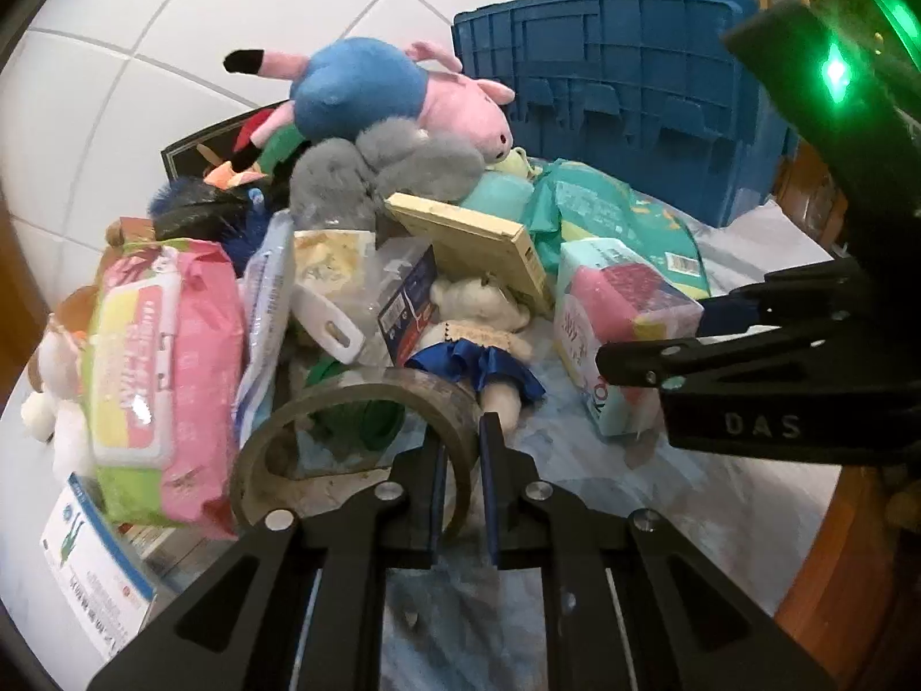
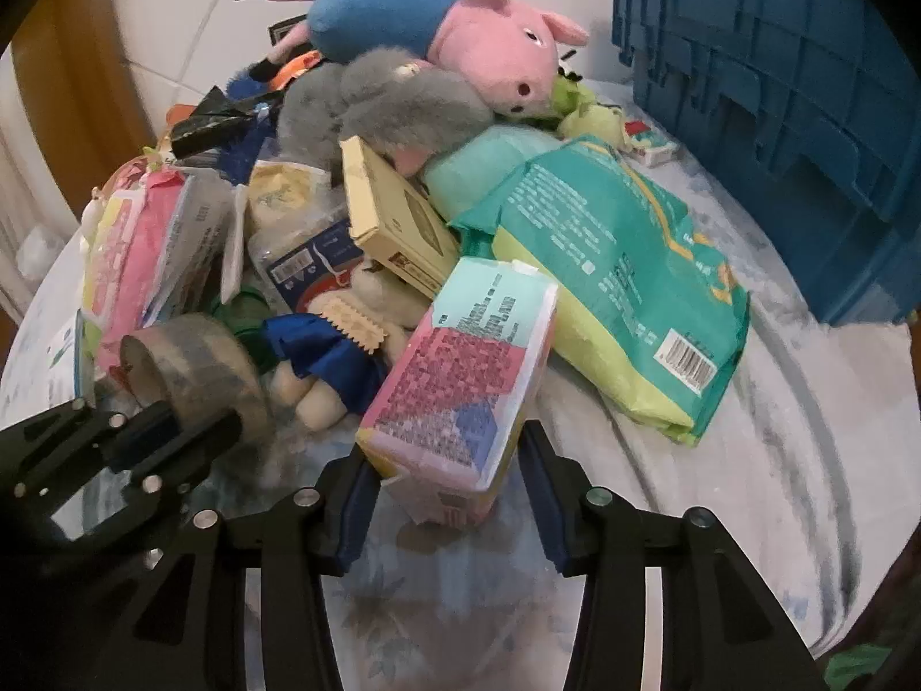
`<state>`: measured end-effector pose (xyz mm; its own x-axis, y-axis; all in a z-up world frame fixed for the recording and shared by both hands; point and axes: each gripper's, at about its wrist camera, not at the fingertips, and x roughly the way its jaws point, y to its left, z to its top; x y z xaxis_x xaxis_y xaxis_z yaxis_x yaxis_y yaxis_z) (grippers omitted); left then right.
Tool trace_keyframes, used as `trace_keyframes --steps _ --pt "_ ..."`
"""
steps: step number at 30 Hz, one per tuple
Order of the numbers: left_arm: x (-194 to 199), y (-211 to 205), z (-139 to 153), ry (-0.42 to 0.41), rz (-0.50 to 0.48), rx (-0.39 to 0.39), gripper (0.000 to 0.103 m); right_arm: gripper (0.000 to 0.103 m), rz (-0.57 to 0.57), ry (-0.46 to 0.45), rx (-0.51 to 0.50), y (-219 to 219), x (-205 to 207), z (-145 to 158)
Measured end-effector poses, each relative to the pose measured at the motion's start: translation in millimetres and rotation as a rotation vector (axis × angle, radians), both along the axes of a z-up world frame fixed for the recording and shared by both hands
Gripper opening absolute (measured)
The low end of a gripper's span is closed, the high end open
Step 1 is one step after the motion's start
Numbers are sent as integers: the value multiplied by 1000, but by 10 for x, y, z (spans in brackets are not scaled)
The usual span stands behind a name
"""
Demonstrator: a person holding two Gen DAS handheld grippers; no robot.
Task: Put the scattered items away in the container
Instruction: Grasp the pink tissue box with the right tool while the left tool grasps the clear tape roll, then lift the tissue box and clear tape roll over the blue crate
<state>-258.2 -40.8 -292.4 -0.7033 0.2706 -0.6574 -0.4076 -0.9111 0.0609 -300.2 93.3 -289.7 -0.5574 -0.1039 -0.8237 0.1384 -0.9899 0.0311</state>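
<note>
My left gripper (image 1: 463, 483) is shut on the rim of a brown tape roll (image 1: 345, 437), at the near edge of a pile of items; it also shows in the right wrist view (image 2: 190, 368). My right gripper (image 2: 449, 495) has its jaws on both sides of a pink and mint tissue pack (image 2: 466, 391), touching or nearly so; the pack also shows in the left wrist view (image 1: 616, 316). A blue crate (image 1: 621, 80) stands behind the pile, at the right in the right wrist view (image 2: 794, 103).
The pile holds a pig plush (image 2: 432, 17), a grey plush (image 2: 380, 103), a green diaper pack (image 2: 610, 265), a cream box (image 2: 391, 213), a pink wipes pack (image 1: 167, 368) and a small doll (image 1: 483, 340). Cloth-covered table (image 2: 748, 489).
</note>
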Motion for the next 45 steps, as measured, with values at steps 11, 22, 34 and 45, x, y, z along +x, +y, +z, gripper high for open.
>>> trace_keyframes --steps 11,22,34,45 --pt "126 -41 245 27 9 12 11 44 -6 56 -1 14 129 243" --pt "216 -68 599 93 -11 30 11 44 -23 139 -42 54 383 664" --pt "221 -103 1419 228 -8 65 11 44 -32 325 -29 -4 596 1585" --pt "280 -97 2293 396 -5 102 11 44 -69 530 -4 -43 928 2496"
